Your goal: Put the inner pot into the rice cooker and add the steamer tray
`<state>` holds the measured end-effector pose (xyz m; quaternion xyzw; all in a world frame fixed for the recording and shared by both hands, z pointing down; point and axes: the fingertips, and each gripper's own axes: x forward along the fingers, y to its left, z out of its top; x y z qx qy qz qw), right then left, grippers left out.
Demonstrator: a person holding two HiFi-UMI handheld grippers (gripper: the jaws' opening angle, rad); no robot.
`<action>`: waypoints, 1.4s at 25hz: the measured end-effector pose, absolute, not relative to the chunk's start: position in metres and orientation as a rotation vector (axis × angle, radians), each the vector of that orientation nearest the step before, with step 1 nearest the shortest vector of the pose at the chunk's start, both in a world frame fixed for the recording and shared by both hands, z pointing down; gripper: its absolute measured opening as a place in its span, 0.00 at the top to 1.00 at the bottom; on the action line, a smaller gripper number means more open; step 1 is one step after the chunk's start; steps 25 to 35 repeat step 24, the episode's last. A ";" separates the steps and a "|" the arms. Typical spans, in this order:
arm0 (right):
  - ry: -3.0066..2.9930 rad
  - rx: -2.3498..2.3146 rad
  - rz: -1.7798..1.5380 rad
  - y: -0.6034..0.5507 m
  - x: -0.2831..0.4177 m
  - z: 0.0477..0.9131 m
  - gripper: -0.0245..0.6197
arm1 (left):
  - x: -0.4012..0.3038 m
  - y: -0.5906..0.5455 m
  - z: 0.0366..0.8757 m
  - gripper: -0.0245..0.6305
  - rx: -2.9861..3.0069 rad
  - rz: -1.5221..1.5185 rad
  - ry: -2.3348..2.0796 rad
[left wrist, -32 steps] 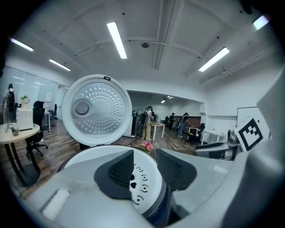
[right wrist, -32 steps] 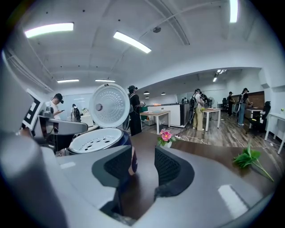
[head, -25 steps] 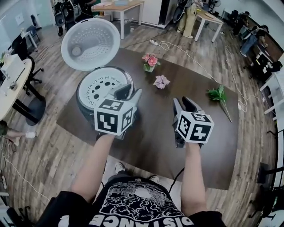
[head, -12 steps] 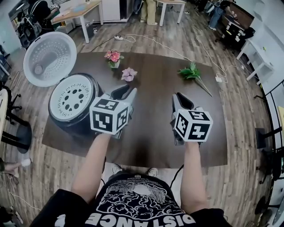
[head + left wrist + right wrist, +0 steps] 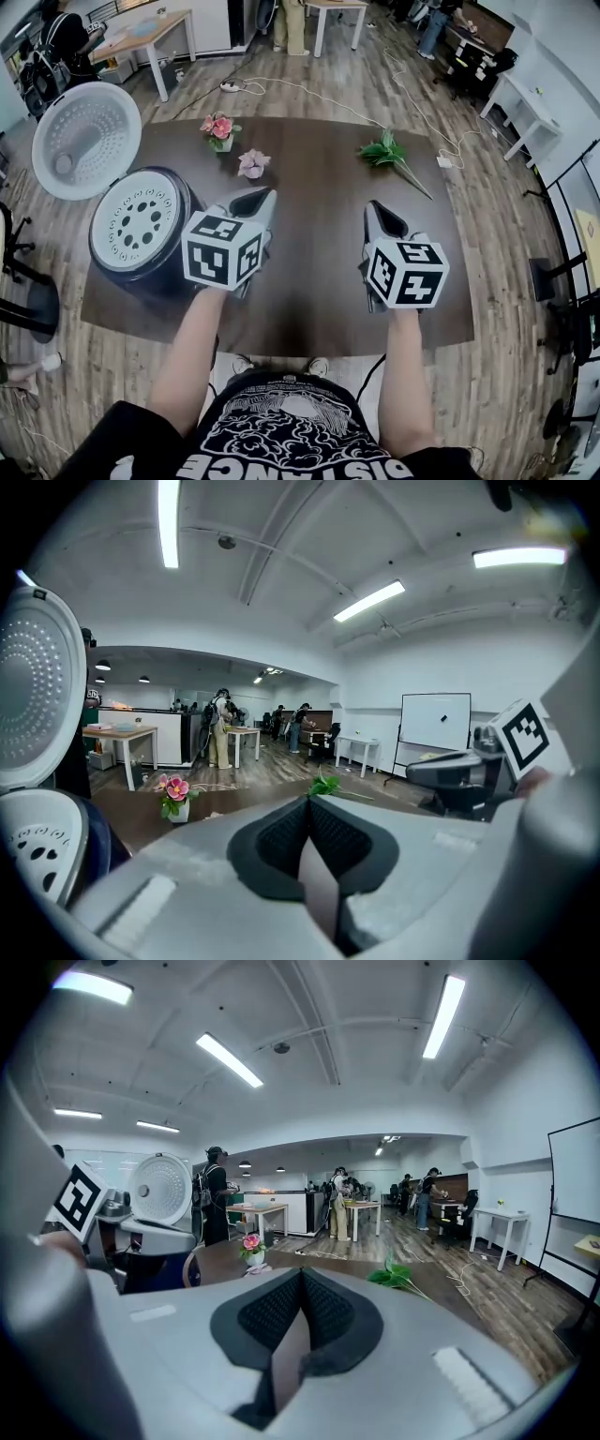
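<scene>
My left tool [image 5: 255, 199] and right tool [image 5: 380, 212] have both just closed with nothing between the jaws, and they hang empty over the bench [image 5: 319, 169]. The steamer tray [image 5: 139, 218] sits in the rice cooker [image 5: 150, 281] at nine o'clock from my left tool, with the inner pot presumably hidden beneath it. I judge the loading done; the next move may be lowering the raised lid [image 5: 84, 139] at ten o'clock.
</scene>
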<state>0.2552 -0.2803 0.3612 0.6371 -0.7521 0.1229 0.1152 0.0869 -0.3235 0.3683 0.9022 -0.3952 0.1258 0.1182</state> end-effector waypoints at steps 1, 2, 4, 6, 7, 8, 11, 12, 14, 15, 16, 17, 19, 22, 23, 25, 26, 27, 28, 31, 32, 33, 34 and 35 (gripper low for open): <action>-2.203 1.865 0.357 -0.279 0.255 0.361 0.96 | 0.087 -0.322 0.369 0.96 2.639 0.369 -1.154; -2.203 1.863 0.356 -0.278 0.255 0.361 0.96 | 0.087 -0.321 0.370 0.96 2.639 0.370 -1.153; -2.203 1.862 0.355 -0.277 0.254 0.360 0.96 | 0.084 -0.320 0.370 0.96 2.636 0.370 -1.157; -2.204 1.862 0.356 -0.277 0.251 0.358 0.96 | 0.079 -0.320 0.369 0.96 2.631 0.372 -1.163; -2.206 1.861 0.357 -0.277 0.249 0.358 0.96 | 0.076 -0.320 0.369 0.96 2.629 0.373 -1.166; -2.210 1.858 0.358 -0.278 0.247 0.358 0.96 | 0.073 -0.320 0.369 0.96 2.627 0.376 -1.170; -2.221 1.848 0.356 -0.278 0.243 0.361 0.96 | 0.069 -0.319 0.373 0.96 2.624 0.388 -1.182; -2.225 1.846 0.356 -0.279 0.242 0.361 0.96 | 0.068 -0.318 0.374 0.96 2.623 0.389 -1.185; -2.234 1.841 0.357 -0.280 0.240 0.362 0.96 | 0.066 -0.317 0.375 0.96 2.620 0.388 -1.192; -2.239 1.838 0.357 -0.280 0.238 0.361 0.96 | 0.065 -0.317 0.375 0.96 2.618 0.388 -1.195; -2.243 1.836 0.359 -0.281 0.236 0.361 0.96 | 0.064 -0.317 0.375 0.96 2.616 0.386 -1.198; -2.245 1.834 0.360 -0.281 0.235 0.361 0.96 | 0.063 -0.317 0.375 0.96 2.615 0.385 -1.200; -2.247 1.832 0.361 -0.281 0.233 0.362 0.96 | 0.062 -0.318 0.374 0.96 2.613 0.383 -1.201; -2.255 1.831 0.362 -0.281 0.228 0.362 0.96 | 0.058 -0.317 0.375 0.96 2.611 0.386 -1.202; -2.258 1.832 0.361 -0.281 0.227 0.361 0.96 | 0.057 -0.316 0.375 0.96 2.613 0.387 -1.202; -2.261 1.832 0.360 -0.280 0.225 0.361 0.96 | 0.056 -0.315 0.374 0.96 2.614 0.388 -1.201; -2.261 1.832 0.360 -0.280 0.225 0.361 0.96 | 0.056 -0.315 0.374 0.96 2.614 0.388 -1.201; -2.261 1.832 0.360 -0.280 0.225 0.361 0.96 | 0.056 -0.315 0.374 0.96 2.614 0.388 -1.201; -2.261 1.832 0.360 -0.280 0.225 0.361 0.96 | 0.056 -0.315 0.374 0.96 2.614 0.388 -1.201; -2.261 1.832 0.360 -0.280 0.225 0.361 0.96 | 0.056 -0.315 0.374 0.96 2.614 0.388 -1.201; -2.261 1.832 0.360 -0.280 0.225 0.361 0.96 | 0.056 -0.315 0.374 0.96 2.614 0.388 -1.201; -2.261 1.832 0.360 -0.280 0.225 0.361 0.96 | 0.056 -0.315 0.374 0.96 2.614 0.388 -1.201; -2.261 1.832 0.360 -0.280 0.225 0.361 0.96 | 0.056 -0.315 0.374 0.96 2.614 0.388 -1.201; -2.261 1.832 0.360 -0.280 0.225 0.361 0.96 | 0.056 -0.315 0.374 0.96 2.614 0.388 -1.201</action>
